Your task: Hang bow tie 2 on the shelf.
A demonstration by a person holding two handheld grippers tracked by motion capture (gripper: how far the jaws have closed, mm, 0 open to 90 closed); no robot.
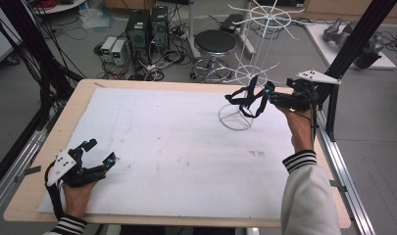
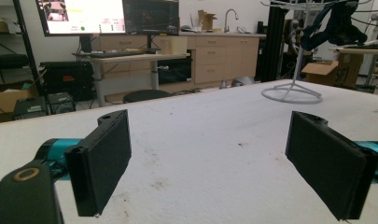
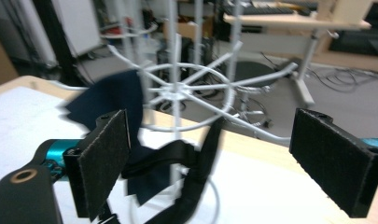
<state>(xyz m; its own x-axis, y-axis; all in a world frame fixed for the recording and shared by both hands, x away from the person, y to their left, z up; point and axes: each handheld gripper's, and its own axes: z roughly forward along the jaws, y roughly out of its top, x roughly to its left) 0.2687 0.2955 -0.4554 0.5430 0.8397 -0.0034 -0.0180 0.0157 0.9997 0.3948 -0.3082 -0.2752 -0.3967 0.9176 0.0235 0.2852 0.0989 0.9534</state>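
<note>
White sheeting (image 1: pixel 176 147) covers most of the wooden tabletop (image 1: pixel 83 90), leaving a bare wood margin along every edge. The wide middle of the sheet lies open, with only faint stains on it. At the far right corner stands a white wire rack (image 1: pixel 257 49), its ring base (image 1: pixel 235 117) on the sheet close to the far edge. A dark strappy garment (image 1: pixel 247 100) hangs from the rack's lower arms.

The left gripper (image 1: pixel 100 152) rests near the front left corner, jaws wide apart and holding nothing. The right gripper (image 1: pixel 264 95) is raised at the rack, just beside the garment; a black frame post (image 1: pixel 355 41) stands close behind that hand.

The left gripper view looks low across the bare sheet to the rack's base (image 2: pixel 291 95) well away, with desks and monitors (image 2: pixel 107 16) beyond the tabletop. The right gripper view shows its jaws spread, the garment's black straps (image 3: pixel 186 161) and dark blue cloth (image 3: pixel 114 100) hanging between and behind them among the rack's spokes (image 3: pixel 196 86), blurred. No pad touches the cloth there.
</note>
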